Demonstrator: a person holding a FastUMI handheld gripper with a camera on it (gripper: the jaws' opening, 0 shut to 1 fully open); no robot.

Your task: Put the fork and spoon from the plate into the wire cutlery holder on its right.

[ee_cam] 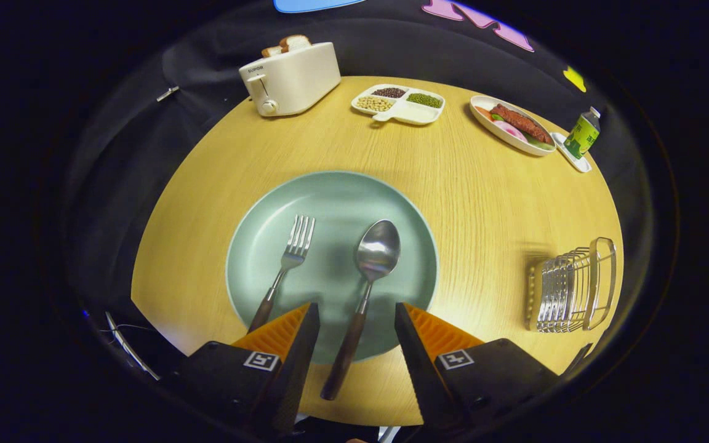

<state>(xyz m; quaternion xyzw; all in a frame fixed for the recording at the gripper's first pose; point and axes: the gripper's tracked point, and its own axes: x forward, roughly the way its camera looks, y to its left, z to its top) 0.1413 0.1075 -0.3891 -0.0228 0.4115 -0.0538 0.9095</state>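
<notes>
A pale green plate (391, 203) lies on the round wooden table just ahead of my fingers. On it rest a fork (290, 261) on the left and a spoon (374, 255) on the right, both with dark wooden handles pointing toward me. My gripper (357, 307) is open, and the spoon's handle runs between the two fingers without touching either. The fork's handle passes just outside the left finger. The wire cutlery holder (571, 286) stands on the table to the right of the plate.
At the table's far side stand a white toaster (290, 79) with bread in it, a divided dish of beans (399, 103), an oval dish of food (511, 125) and a small green bottle (582, 134). Bare wood lies between plate and holder.
</notes>
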